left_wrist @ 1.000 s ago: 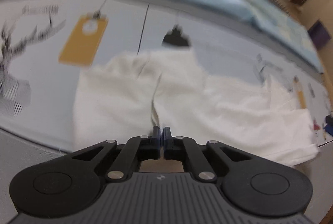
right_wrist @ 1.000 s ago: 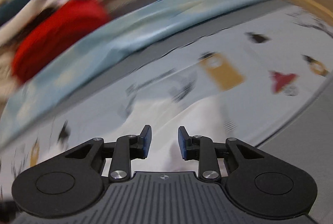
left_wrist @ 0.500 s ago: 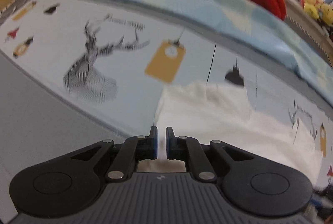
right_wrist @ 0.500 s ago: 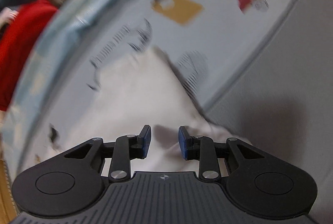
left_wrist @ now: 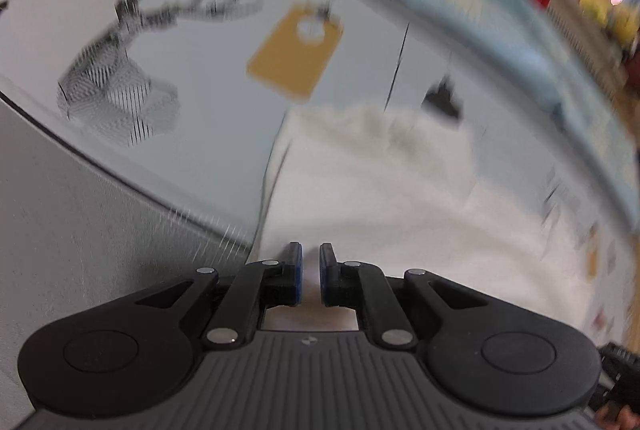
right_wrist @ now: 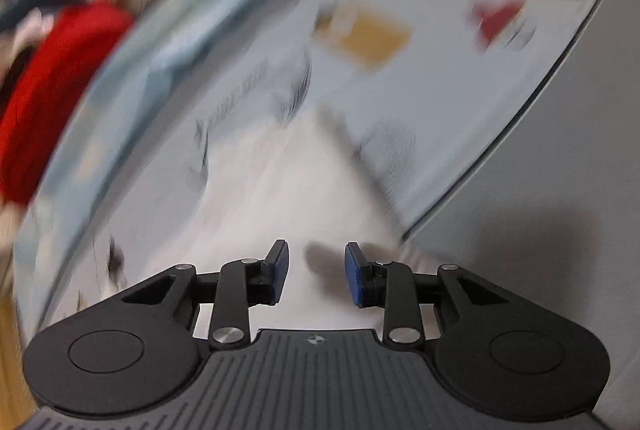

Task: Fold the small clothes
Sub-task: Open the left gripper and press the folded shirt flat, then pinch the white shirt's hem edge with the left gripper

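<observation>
A small white garment (left_wrist: 400, 198) lies spread on a pale printed sheet. My left gripper (left_wrist: 311, 272) hovers over its near left edge with the jaws a narrow gap apart and nothing between them. In the right wrist view the same white garment (right_wrist: 280, 198) lies under my right gripper (right_wrist: 316, 272), which is open and empty above the cloth's near right part. Both views are blurred by motion.
The printed sheet (left_wrist: 208, 134) has a deer drawing (left_wrist: 120, 86) and a yellow tag print (left_wrist: 296, 50). Grey bedding (left_wrist: 80, 230) lies at the near edge. A light blue blanket (left_wrist: 500, 10) and a red cloth heap (right_wrist: 48, 86) lie at the far side.
My left gripper has opened from shut to a narrow gap and swung to the garment's left edge. My right gripper has stayed open and shifted over the cloth.
</observation>
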A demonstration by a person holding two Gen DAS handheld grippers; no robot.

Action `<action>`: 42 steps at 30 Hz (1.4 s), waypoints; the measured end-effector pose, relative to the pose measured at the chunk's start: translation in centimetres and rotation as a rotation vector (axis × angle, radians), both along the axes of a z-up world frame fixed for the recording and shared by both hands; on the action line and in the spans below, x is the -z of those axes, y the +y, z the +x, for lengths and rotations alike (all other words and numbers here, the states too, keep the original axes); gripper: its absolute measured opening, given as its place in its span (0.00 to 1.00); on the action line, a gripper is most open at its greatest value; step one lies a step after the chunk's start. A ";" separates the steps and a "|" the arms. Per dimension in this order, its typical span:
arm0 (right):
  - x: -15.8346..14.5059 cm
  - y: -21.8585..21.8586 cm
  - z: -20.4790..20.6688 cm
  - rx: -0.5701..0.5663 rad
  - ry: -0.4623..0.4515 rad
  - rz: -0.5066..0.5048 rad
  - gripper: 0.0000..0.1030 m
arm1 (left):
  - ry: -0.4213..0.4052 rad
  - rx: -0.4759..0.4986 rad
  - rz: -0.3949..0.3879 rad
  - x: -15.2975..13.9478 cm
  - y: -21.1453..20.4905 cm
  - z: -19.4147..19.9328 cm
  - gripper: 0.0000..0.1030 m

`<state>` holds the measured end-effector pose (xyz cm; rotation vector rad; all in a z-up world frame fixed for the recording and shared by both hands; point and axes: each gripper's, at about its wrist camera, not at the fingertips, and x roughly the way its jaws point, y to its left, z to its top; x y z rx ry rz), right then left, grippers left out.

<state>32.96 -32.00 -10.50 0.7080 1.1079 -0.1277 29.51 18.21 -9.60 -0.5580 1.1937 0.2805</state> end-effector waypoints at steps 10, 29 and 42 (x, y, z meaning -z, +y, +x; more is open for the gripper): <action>0.2 -1.3 -0.4 0.048 0.019 -0.046 0.36 | -0.014 0.140 0.067 -0.5 -1.6 -0.8 0.29; -15.9 -6.2 -17.4 -0.039 -0.371 -0.174 0.36 | -0.349 0.335 0.268 -15.5 -5.7 -21.4 0.29; -6.8 -7.5 -30.5 -0.126 -0.236 -0.203 0.42 | -0.231 0.366 0.190 -4.8 -5.8 -33.2 0.14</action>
